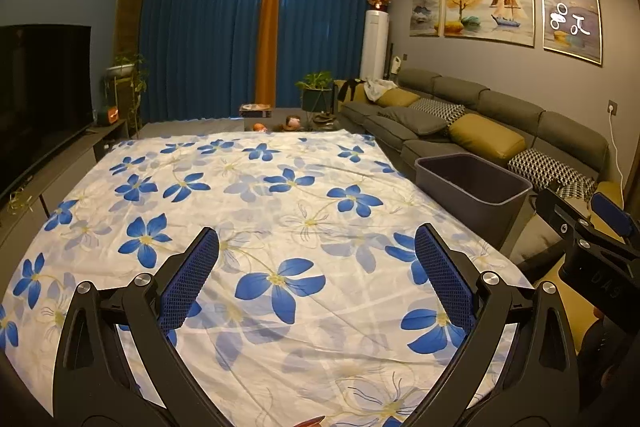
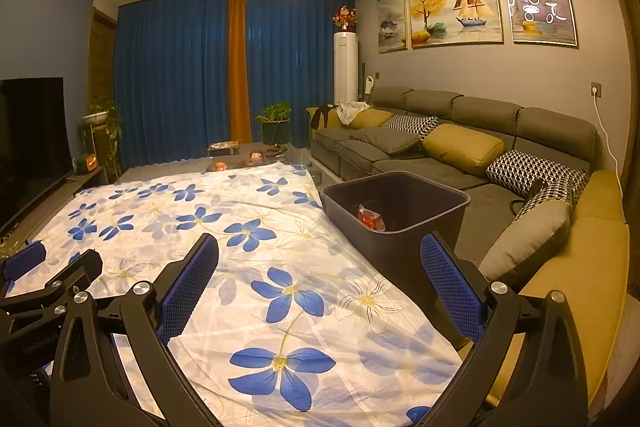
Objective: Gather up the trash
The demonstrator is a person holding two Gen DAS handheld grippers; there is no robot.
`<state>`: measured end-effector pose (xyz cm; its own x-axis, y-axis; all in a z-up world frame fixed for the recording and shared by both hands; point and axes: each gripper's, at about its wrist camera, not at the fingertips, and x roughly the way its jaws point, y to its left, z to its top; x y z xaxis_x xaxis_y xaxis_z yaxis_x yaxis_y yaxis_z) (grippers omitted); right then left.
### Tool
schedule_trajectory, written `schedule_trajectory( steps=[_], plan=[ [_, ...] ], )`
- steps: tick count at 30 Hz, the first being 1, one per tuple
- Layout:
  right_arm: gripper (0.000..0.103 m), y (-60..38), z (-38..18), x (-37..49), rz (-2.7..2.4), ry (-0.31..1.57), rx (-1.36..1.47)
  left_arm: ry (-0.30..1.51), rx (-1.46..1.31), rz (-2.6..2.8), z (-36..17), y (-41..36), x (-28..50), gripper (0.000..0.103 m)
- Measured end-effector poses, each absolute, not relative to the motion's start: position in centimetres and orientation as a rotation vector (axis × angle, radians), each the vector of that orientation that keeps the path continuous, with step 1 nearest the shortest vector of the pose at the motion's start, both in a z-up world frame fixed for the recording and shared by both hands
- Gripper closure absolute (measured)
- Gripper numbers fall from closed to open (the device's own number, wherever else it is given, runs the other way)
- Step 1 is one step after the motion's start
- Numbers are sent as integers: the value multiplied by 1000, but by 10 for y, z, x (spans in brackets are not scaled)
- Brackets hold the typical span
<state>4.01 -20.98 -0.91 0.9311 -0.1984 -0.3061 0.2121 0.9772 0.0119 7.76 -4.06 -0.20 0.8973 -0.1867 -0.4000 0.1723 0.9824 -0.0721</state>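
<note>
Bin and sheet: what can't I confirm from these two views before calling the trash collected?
- Bin contents: left wrist view hides them behind its near wall; right wrist view shows only one red wrapper, bottom hidden.
- Reddish scrap: cut off by the bottom edge, unidentifiable.
- Sheet near edge: covered by both open grippers.

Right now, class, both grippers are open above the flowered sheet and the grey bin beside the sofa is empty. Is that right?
Not quite: the bin is not empty. The right wrist view shows a red wrapper inside it. The rest holds: the left gripper and right gripper are open above the sheet.
</note>
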Motion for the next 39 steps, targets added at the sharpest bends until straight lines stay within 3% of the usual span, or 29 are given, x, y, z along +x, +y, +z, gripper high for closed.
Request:
schedule_trajectory(
  steps=[39],
  plan=[
    [6,-214,-5,37,-209,290,53,416,-50,-199,2,-46,71,6]
  ],
)
